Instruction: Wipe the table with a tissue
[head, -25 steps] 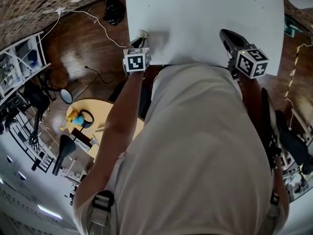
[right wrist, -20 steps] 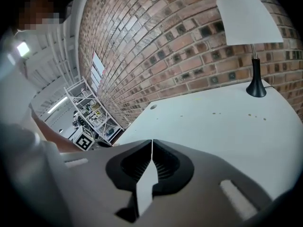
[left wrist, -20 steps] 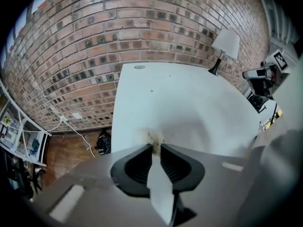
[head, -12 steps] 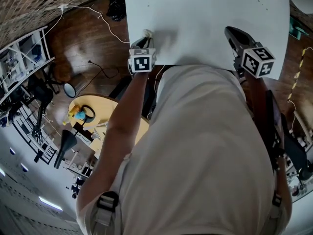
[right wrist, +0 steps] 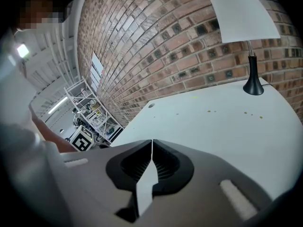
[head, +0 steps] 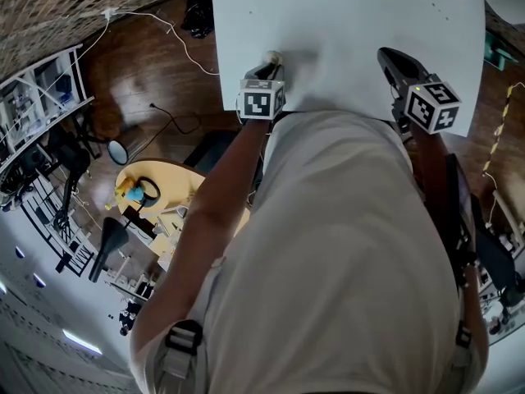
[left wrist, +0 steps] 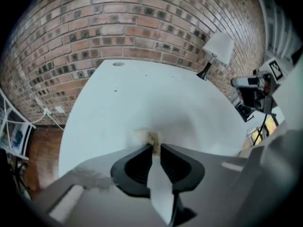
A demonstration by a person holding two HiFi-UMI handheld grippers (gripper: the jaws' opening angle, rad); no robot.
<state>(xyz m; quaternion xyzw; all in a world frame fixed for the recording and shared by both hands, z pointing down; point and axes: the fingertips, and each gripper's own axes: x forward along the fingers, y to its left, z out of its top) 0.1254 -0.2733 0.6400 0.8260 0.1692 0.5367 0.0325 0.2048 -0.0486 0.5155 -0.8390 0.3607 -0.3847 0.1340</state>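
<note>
Left gripper [left wrist: 154,148] angled steeply down, clamping tissue [left wrist: 148,136] against counter [left wrist: 142,93]. Right gripper [right wrist: 152,143] closed, empty, tilted over counter

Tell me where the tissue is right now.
The tissue is pinched at the tips of the left tongs, against the white table, close to its near left corner in the head view.

Honestly, there are no real words, brand names or numbers to read anywhere here. The only sign-like stuff is the black-and-white square code patterns: one on the cube [head: 262,103] of the left gripper [head: 269,61], another on the cube [head: 432,106] of the right gripper [head: 390,59]. They're blocky codes, not letters. Anything on the shelves [head: 37,97] off to the side is too small to make out.
</note>
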